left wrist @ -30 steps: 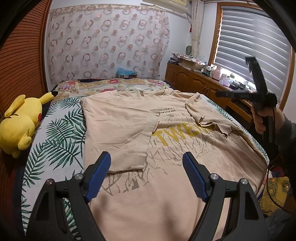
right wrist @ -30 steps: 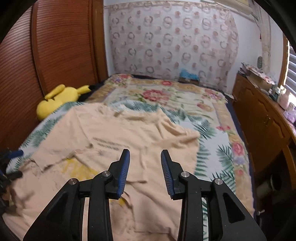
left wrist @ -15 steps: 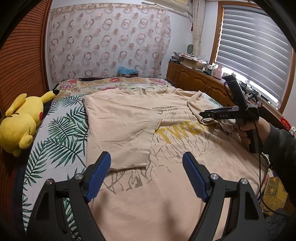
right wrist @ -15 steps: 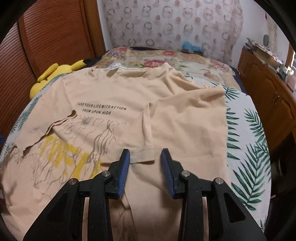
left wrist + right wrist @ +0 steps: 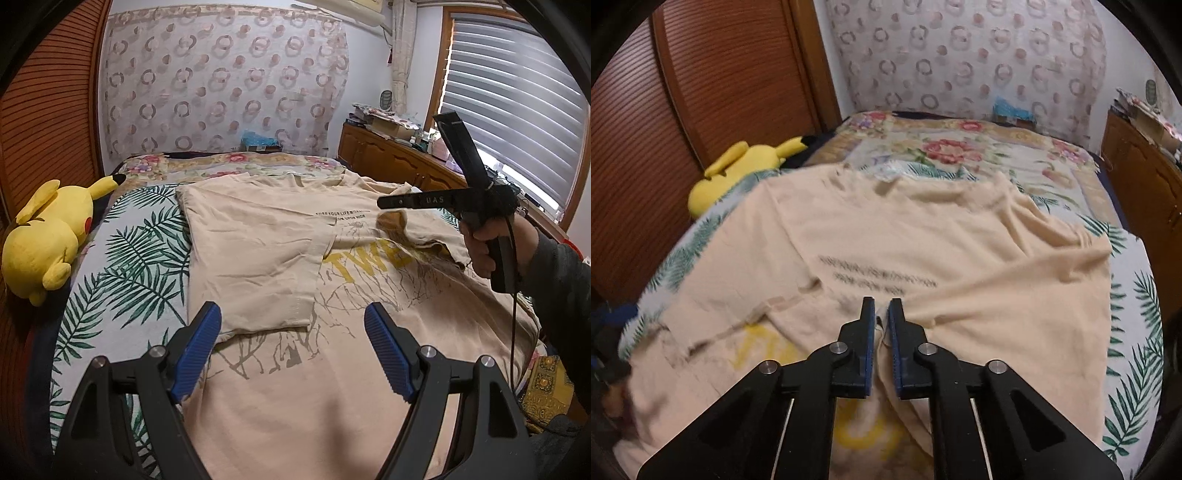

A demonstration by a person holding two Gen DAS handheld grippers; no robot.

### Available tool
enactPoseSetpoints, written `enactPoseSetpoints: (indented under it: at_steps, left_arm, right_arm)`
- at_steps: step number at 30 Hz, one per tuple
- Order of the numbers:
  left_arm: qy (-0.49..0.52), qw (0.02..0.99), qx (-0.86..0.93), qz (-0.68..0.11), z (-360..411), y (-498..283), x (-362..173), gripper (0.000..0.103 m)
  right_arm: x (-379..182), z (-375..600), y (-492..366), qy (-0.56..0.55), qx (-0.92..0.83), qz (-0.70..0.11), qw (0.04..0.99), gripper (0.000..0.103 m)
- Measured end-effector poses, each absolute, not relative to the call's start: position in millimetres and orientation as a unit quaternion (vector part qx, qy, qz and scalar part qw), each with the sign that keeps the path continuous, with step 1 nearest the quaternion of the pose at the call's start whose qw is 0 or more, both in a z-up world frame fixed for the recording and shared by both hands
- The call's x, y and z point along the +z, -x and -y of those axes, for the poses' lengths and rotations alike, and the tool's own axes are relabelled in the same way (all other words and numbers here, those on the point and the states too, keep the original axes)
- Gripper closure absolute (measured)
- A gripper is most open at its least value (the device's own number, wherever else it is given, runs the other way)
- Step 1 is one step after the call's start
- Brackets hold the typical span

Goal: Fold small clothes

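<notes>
A beige T-shirt (image 5: 295, 387) with yellow lettering lies spread on the bed, its left sleeve (image 5: 258, 266) folded in over the chest. My left gripper (image 5: 291, 314) hovers open above the shirt's lower half, nothing between its blue pads. My right gripper (image 5: 881, 306), also seen from the side (image 5: 384, 203) in a person's hand (image 5: 480, 251), is down on the right sleeve (image 5: 410, 229). Its jaws are closing, with a pinch of that sleeve's fabric (image 5: 882, 325) caught between the pads and creases fanning out from them.
A yellow plush toy (image 5: 48, 236) lies at the bed's left edge against the slatted wooden wall. A wooden dresser (image 5: 391, 166) with clutter runs along the right side under the window blinds. Leaf-print bedspread (image 5: 129, 266) shows on both sides of the shirt.
The right gripper came down from above the bed onto the shirt's right sleeve and its jaws narrowed around the fabric. The left gripper has not moved.
</notes>
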State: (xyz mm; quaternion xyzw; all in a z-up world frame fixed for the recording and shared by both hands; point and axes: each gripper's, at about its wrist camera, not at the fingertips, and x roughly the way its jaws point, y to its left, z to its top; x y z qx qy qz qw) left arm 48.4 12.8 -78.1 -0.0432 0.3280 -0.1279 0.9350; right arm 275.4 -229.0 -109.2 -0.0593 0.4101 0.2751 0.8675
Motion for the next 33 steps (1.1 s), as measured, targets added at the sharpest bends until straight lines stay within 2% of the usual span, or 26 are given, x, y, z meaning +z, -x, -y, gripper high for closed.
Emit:
enactPoseSetpoints:
  at_steps: [2,4,5,17,29,30,31,33]
  left_arm:
    - [0.043,0.935,-0.128,-0.327,-14,-49,-78,0.023]
    - [0.044,0.936,-0.127,-0.326,-14,-50,-77,0.023]
    - [0.045,0.936,-0.127,-0.326,-14,-51,-77,0.023]
    - [0.037,0.932,-0.136,-0.335,-3,-54,-83,0.023]
    - [0.032,0.931,-0.137,-0.336,1,-55,-83,0.023]
    - [0.032,0.931,-0.136,-0.337,2,-55,-83,0.023]
    - [0.032,0.931,-0.137,-0.336,1,-54,-83,0.023]
    - [0.033,0.931,-0.136,-0.336,2,-55,-83,0.023]
  right_arm:
    - [-102,224,-272,0.08,0.257,-0.396,0.878,0.083]
    - [-98,227,-269,0.09,0.254,-0.389,0.881,0.073]
    - [-96,231,-267,0.091,0.254,-0.386,0.882,0.073]
    - [-110,298,-205,0.125,0.218,-0.409,0.877,0.073]
    - [-133,308,-174,0.141,0.203,-0.418,0.874,0.073]
    - [-135,308,-174,0.148,0.2,-0.418,0.874,0.075]
    - [-136,308,-174,0.153,0.2,-0.418,0.873,0.084]
    - [-138,309,-171,0.174,0.192,-0.415,0.872,0.094]
